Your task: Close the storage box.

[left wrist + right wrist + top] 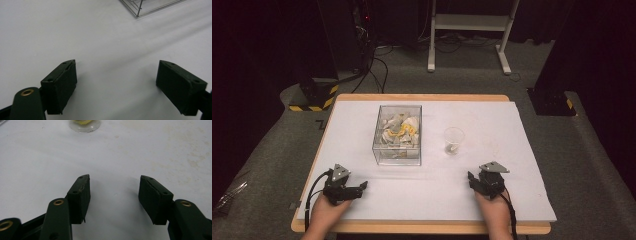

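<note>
**Two open grippers rest on a white sheet before a clear box and a cup**

A smooth, matt white sheet (492,190) covers a pale wooden table (422,227), whose rounded edge shows as a thin band around it. Toward the far middle of the sheet stands a clear box (397,134), rectangular, with hard, glossy walls and sharp corners. Inside it lies a jumble of crumpled pieces (398,131), mostly grey and off-white with some yellow among them; what they are made of cannot be told. To the right of the box, apart from it, stands a small clear cup (453,139), round and thin-walled, with a little something pale at its bottom.

The left gripper (362,187) lies near the front left of the sheet, held by the person's left hand (326,212), its jaws pointing to the right. In the left gripper view its two black jaws, blocky with flat matt pads, stand wide apart with nothing but bare white sheet between them; a corner of the box shows at the top.

The right gripper (471,176) sits near the front right, held by the right hand (492,205), a grey three-cornered plate on top. Its jaws are likewise spread, less widely, gripping nothing. In the right gripper view the base of the cup shows ahead, and the sheet there bears faint tan stains (192,162).
</note>
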`<action>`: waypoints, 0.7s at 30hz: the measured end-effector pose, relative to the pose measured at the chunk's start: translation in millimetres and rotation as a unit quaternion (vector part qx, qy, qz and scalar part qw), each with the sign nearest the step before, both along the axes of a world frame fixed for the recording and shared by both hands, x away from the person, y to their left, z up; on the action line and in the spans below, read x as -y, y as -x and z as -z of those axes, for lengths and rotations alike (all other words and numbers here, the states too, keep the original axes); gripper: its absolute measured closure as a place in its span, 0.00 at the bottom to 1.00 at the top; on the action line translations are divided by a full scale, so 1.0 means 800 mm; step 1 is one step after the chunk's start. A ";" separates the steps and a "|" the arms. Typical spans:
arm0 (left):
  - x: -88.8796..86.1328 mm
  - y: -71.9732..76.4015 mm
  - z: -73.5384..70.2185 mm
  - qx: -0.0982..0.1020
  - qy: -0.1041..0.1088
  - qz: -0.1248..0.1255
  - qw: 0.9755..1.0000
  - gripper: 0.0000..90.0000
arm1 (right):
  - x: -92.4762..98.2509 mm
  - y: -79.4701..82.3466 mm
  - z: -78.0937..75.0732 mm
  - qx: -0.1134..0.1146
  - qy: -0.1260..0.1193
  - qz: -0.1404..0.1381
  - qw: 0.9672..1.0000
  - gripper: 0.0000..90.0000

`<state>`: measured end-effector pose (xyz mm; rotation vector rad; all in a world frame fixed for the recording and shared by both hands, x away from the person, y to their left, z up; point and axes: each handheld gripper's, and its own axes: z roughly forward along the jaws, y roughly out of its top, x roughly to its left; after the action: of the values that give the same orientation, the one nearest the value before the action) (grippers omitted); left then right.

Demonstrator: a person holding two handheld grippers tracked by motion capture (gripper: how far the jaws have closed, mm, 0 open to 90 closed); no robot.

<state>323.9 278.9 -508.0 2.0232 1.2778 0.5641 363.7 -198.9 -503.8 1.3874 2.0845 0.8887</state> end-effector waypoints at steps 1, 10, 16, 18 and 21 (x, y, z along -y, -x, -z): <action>0.000 0.000 0.000 0.001 -0.001 -0.001 1.000 0.19 | 0.000 0.000 0.000 0.000 0.000 0.001 1.000 0.48; 0.000 0.003 0.000 0.003 -0.004 -0.004 1.000 0.20 | 0.000 0.000 0.000 -0.001 -0.003 0.002 1.000 0.47; 0.000 0.003 0.000 0.003 -0.002 -0.004 1.000 0.19 | 0.000 0.000 0.000 -0.001 -0.003 0.002 1.000 0.48; 0.000 0.003 0.000 0.002 -0.002 -0.003 1.000 0.20 | 0.000 0.000 0.000 -0.001 -0.002 0.002 1.000 0.48; 0.000 0.003 0.000 0.001 -0.004 -0.001 1.000 0.19 | 0.000 0.000 0.000 -0.001 -0.001 0.002 1.000 0.48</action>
<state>321.7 279.0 -507.8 2.0274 1.2782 0.5735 363.6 -198.8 -503.8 1.3934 2.0824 0.8886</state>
